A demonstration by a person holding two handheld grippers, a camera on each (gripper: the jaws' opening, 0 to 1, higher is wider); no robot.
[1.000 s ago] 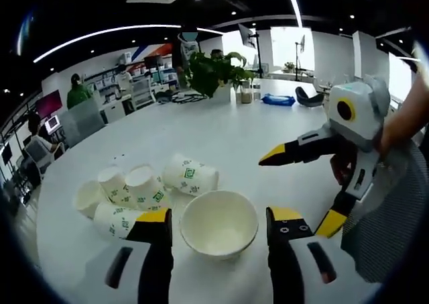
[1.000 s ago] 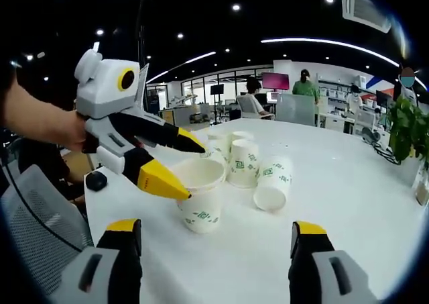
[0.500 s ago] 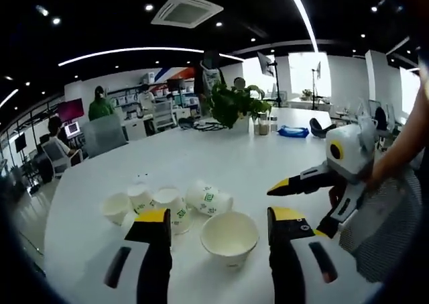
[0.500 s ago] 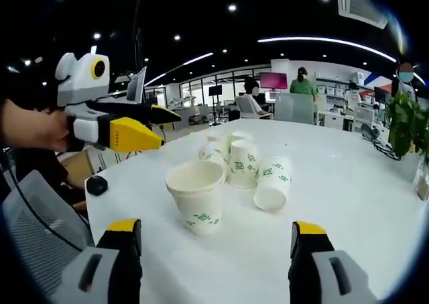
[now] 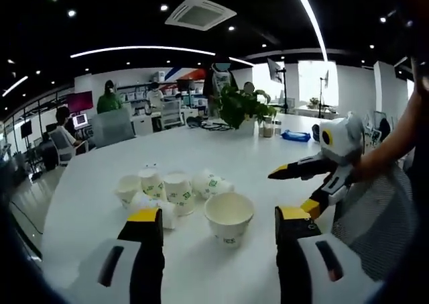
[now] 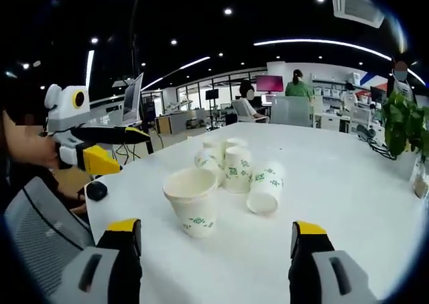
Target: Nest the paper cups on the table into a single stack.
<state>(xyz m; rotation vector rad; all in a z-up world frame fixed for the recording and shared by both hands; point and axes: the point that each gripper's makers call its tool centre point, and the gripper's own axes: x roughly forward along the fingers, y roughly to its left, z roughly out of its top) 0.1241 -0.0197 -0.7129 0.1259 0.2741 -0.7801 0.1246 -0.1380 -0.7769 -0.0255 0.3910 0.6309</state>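
Observation:
A wide white paper cup (image 5: 229, 217) (image 6: 192, 200) stands upright and alone on the white table (image 5: 221, 149) (image 6: 348, 183). Behind it is a cluster of several smaller printed cups (image 5: 167, 191) (image 6: 228, 164), some standing and some on their sides. One lying cup (image 6: 265, 186) shows its open mouth. My left gripper (image 5: 218, 215) (image 6: 133, 152) is open and empty, held back from the upright cup near the table's edge. My right gripper (image 6: 216, 227) (image 5: 289, 192) is open too, with nothing between its jaws, a short way from the same cup.
A grey mesh chair (image 5: 375, 210) (image 6: 40, 217) stands at the table's near edge, and a black mouse (image 6: 96, 190) lies by it. A potted plant (image 5: 238, 106) (image 6: 405, 119) and a blue item (image 5: 295, 135) sit at the far end. People sit at desks behind.
My left gripper, whose jaws were at the upright cup's rim, has drawn back and away from it. The right gripper has also backed off a little. The cup stays standing.

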